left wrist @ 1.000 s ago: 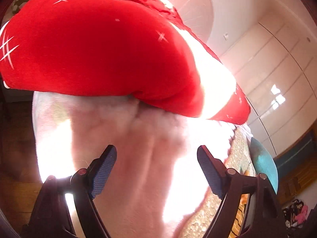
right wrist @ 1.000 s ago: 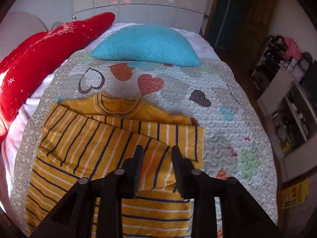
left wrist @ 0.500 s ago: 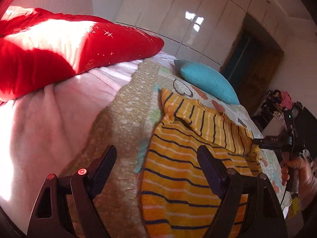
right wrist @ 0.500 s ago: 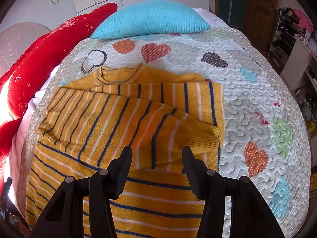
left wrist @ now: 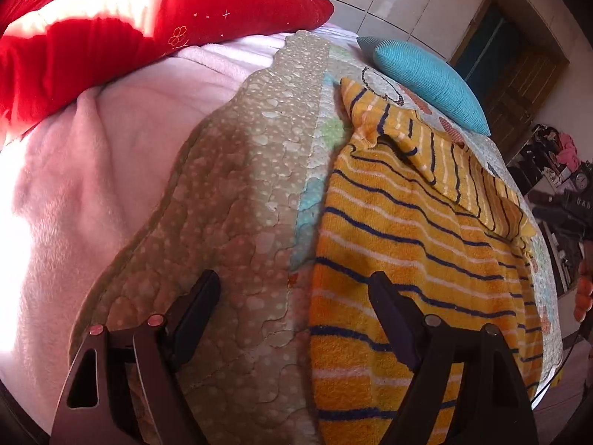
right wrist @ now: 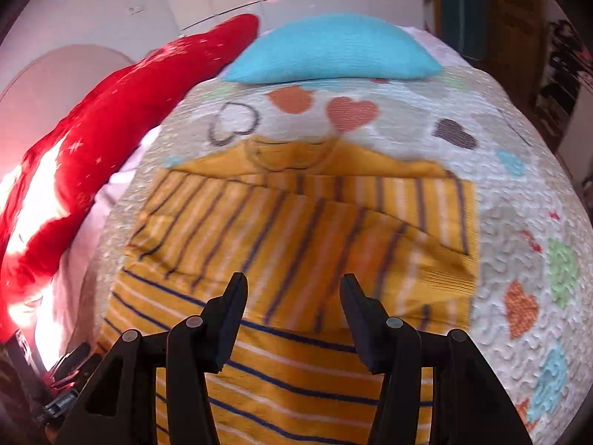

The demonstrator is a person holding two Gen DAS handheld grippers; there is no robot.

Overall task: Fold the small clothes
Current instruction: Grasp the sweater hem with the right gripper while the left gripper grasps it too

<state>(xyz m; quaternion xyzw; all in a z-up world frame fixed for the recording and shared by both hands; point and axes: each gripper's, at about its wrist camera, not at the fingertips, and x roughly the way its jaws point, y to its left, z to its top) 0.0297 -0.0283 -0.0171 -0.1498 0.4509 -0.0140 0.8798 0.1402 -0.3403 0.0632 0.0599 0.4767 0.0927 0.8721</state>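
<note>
Yellow striped sweater point(right wrist: 296, 244) flat on heart quilt point(right wrist: 519, 193), sleeves folded across, just below blue pillow point(right wrist: 330, 52). Left claw point(left wrist: 292, 300) spread apart over sweater's edge; right claw point(right wrist: 292, 296) apart too, empty.

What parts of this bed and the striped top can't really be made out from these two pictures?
- Striped top: its bottom hem is cut off by the lower edge in both views; the right gripper also covers part.
- Right wrist view: motion blur smears the stripes and the collar.
- Left wrist view: sun glare washes out the pink blanket at the left edge and part of the red pillow.
- Shelf clutter: too small and dark to identify.
</note>
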